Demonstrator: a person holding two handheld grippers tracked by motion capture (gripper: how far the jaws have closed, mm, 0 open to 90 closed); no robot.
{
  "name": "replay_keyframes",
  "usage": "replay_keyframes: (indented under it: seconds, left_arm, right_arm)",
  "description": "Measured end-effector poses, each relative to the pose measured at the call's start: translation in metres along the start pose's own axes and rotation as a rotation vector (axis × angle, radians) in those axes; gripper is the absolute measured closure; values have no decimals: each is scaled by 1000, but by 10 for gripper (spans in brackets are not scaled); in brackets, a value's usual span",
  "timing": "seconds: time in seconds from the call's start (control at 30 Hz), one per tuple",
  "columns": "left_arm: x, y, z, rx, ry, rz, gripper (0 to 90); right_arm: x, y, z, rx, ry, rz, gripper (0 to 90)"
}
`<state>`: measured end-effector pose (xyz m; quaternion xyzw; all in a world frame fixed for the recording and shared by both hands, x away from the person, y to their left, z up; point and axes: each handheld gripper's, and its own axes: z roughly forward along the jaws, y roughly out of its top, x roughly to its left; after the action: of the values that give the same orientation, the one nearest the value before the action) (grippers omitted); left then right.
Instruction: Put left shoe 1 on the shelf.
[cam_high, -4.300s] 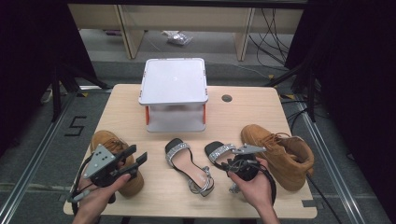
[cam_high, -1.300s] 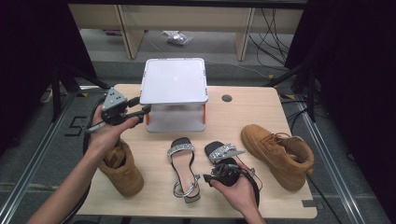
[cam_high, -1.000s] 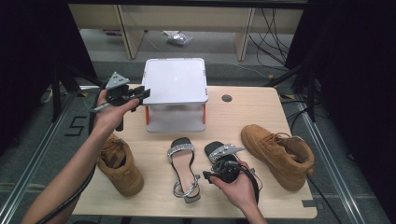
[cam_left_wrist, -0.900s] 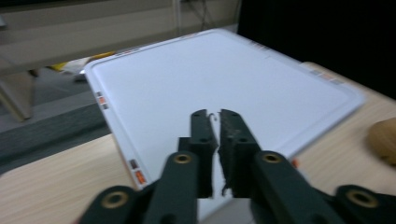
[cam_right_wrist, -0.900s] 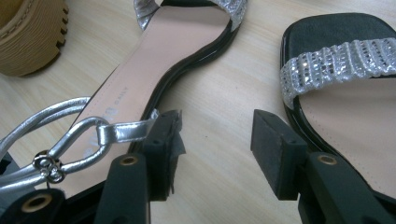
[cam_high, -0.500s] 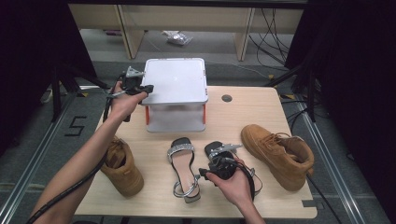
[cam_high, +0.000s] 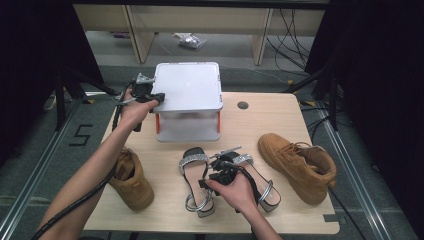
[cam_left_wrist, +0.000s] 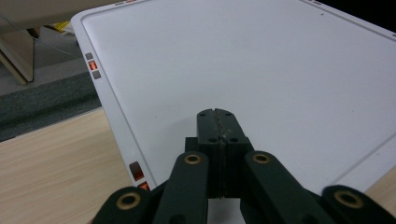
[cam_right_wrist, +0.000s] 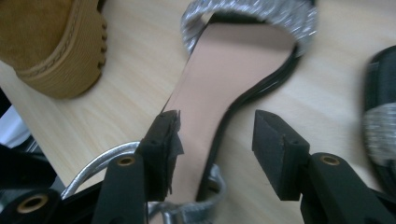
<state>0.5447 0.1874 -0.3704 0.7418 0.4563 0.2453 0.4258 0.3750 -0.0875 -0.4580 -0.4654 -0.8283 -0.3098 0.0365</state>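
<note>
A white-topped rack (cam_high: 190, 90) with orange legs stands at the back of the wooden table (cam_high: 265, 120). My left gripper (cam_high: 159, 96) is at the left edge of its top, jaws shut with nothing between them. In the left gripper view the left gripper (cam_left_wrist: 217, 119) lies low over the white top (cam_left_wrist: 233, 60). My right gripper (cam_high: 212, 176) is down over the left black sandal (cam_high: 194, 174), which has a glitter strap. In the right gripper view the right gripper (cam_right_wrist: 215, 121) stands open astride that sandal's tan sole (cam_right_wrist: 233, 56), and its jaws have just been opening.
A second sandal (cam_high: 260, 182) lies just right of the first, at the right edge (cam_right_wrist: 380, 121) of the right gripper view. One tan boot (cam_high: 132, 182) sits front left, its sole (cam_right_wrist: 51, 42) near the table edge. The other boot (cam_high: 300, 165) lies at the right.
My left gripper moved right and slightly down to the rack's top edge and its jaws shut. The right gripper shifted left from the right sandal to the left one.
</note>
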Motion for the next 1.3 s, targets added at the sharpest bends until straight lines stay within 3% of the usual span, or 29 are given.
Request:
replay_keyframes:
  seconds: [0.07,0.13,0.2,0.27,0.33,0.4,0.43,0.47,0.5,0.57,0.6,0.7,0.73,0.77,0.83,0.93,0.97,1.0,1.07,1.23,1.27,1.3]
  left_arm:
    - [0,0,0,2,1,3,893]
    - [0,0,0,-3,1,9,893]
    - [-1,0,0,-3,2,7,893]
    - [-1,-1,0,-2,3,7,893]
    - [-1,0,0,-2,5,4,893]
    - [0,0,-1,11,7,10,892]
    - [-1,0,0,6,7,-4,892]
    - [0,0,0,10,4,1,892]
    - [0,0,0,6,4,-5,892]
    - [0,0,0,8,4,-4,892]
    - [-1,1,0,11,8,-4,892]
    - [-1,1,0,10,10,0,891]
    - [-2,1,0,11,12,2,892]
    - [-2,1,0,8,13,5,892]
    - [-1,1,-1,23,11,19,892]
    - [0,2,0,20,5,4,891]
    - [-1,2,0,15,5,-4,891]
    - [0,2,0,16,4,-5,891]
    - [0,1,1,10,-1,-4,891]
    - [1,1,0,16,-2,3,891]
    - [1,1,0,22,-3,10,891]
    - [1,1,0,22,-2,8,891]
  right_arm:
    - [0,1,2,9,1,-3,497]
    - [2,4,11,51,16,28,462]
    - [2,5,13,62,13,29,451]
    - [3,10,20,105,12,70,410]
    - [4,13,22,122,26,73,398]
    - [5,14,24,128,18,72,382]
    - [8,15,25,146,13,101,366]
    - [9,16,26,163,12,98,358]
    - [9,18,30,170,-11,64,339]
    - [11,19,32,194,-17,72,328]
    - [13,21,35,216,-46,66,324]
    - [15,23,39,249,-45,85,335]
    - [15,22,43,244,-56,72,335]
    - [18,23,49,267,-62,94,335]
    - [20,24,52,275,-79,87,342]
    - [22,25,53,289,-92,96,351]
    - [19,27,53,293,-91,60,356]
    - [20,27,52,308,-85,103,363]
    - [19,26,52,290,-86,115,377]
    - [16,26,49,274,-97,105,405]
    - [16,27,48,276,-94,129,418]
    - [14,28,48,280,-85,112,423]
